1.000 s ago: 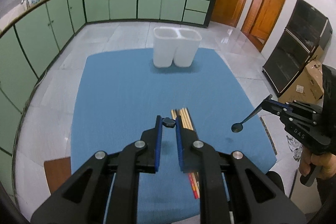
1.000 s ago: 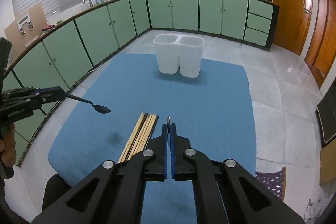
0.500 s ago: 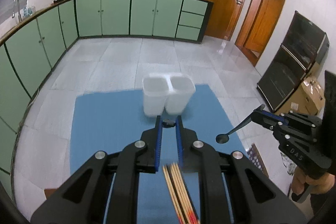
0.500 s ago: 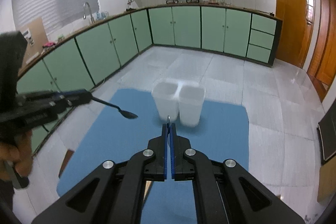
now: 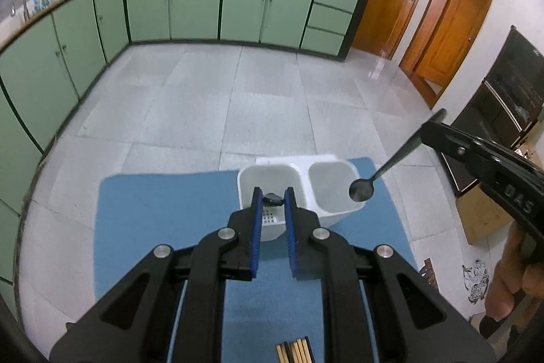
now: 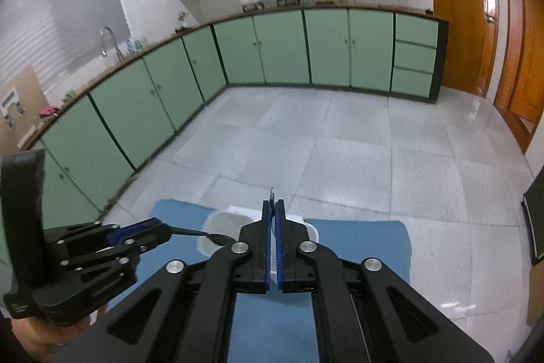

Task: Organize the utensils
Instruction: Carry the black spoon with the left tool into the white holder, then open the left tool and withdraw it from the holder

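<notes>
Nearest of all, a bundle of chopsticks (image 5: 295,352) lies on the blue desk (image 5: 163,220), well short of the white two-compartment holder (image 5: 272,173), untouched and waiting its turn. Closer to the holder, the left hand-held gripper (image 5: 272,199) has its jaws partly closed on a dark spoon (image 5: 274,199), pinched near the tips; from the right wrist view that spoon's bowl (image 6: 221,239) hangs over the holder's left-hand compartment (image 6: 222,220). Beside it, the right hand-held gripper (image 6: 273,210) is closed almost completely on the thin handle of a second spoon (image 5: 361,191), whose bowl hovers over the rim of the holder's right-hand compartment (image 5: 331,174), handle slanting up and away.

Both compartments look empty as far as I can see; the left one shows its perforated floor. So I'd say the sorting has barely begun: two spoons are poised for dropping but neither is in, and the chopsticks remain to be collected afterwards. Beyond the holder there is only bare tiled floor (image 5: 238,97) and green cabinets (image 5: 244,9).
</notes>
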`<state>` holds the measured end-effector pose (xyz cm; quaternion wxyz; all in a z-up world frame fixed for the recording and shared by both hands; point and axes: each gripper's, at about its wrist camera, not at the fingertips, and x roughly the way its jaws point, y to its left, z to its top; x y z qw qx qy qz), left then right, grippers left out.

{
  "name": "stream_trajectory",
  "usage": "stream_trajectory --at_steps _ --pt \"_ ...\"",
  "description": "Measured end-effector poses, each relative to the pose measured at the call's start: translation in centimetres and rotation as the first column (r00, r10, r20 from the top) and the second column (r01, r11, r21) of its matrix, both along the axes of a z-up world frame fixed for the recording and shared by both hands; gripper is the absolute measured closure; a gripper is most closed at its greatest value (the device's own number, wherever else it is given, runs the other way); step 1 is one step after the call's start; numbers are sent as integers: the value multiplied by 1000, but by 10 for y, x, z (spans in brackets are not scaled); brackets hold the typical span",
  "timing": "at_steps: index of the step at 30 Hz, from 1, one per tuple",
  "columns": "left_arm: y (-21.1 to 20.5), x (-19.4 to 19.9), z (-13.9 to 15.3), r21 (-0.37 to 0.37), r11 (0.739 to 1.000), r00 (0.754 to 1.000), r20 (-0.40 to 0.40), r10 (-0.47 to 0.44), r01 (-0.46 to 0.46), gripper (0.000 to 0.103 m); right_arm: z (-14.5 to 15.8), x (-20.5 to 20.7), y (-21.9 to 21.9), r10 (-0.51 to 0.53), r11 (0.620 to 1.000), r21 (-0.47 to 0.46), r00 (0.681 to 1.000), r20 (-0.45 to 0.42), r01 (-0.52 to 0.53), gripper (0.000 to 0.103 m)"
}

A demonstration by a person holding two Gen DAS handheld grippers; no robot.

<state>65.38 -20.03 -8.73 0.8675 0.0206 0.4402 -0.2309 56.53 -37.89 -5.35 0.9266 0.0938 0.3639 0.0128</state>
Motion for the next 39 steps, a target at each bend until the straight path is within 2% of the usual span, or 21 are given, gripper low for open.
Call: stream_trajectory --at_steps 4,6,7,10,13,16,17,21,23,27,30,35,39 --pt "2 5 -22 -8 1000 1000 -28 -3 3 90 -31 15 -6 -11 1000 10 999 -52 11 101" --pt "2 2 -27 -6 1000 1000 -29 0 0 84 -39 15 -8 -17 1000 8 998 -68 18 100" --pt "2 2 -26 -5 1000 1000 -29 2 -2 78 -41 13 -9 -20 1000 0 997 -69 20 98" --pt "12 -5 -21 -17 1000 1000 -17 11 -12 66 -37 2 -7 -25 1000 -18 999 -48 24 96" --pt "25 -15 -10 -17 1000 1000 15 22 -22 53 -31 -16 -6 -20 999 -47 1000 -23 19 85" --pt "46 -39 3 -18 1000 998 50 25 -24 46 -22 -41 -5 -17 998 -54 1000 3 17 83" --pt "54 -48 5 -24 999 998 60 28 -26 41 -21 -53 -3 -17 998 -60 1000 12 17 80" --pt "87 -95 9 -25 999 995 98 26 -24 34 -24 -115 7 -6 996 -85 999 52 11 68" --pt "104 -120 7 -23 999 992 121 34 -31 27 -34 -151 15 4 996 -92 998 63 2 66" --pt "134 -169 -4 -43 998 990 137 44 -38 25 -57 -209 30 16 997 -83 998 56 -11 63" --pt "148 -205 -12 -59 997 986 158 56 -47 19 -75 -249 45 13 996 -84 998 61 -8 59" --pt "161 -273 -45 -51 998 983 177 55 -46 16 -110 -306 77 38 993 -118 998 53 -31 58" --pt "166 -321 -85 -32 998 986 161 52 -48 16 -157 -343 106 68 991 -116 998 -3 -67 58"
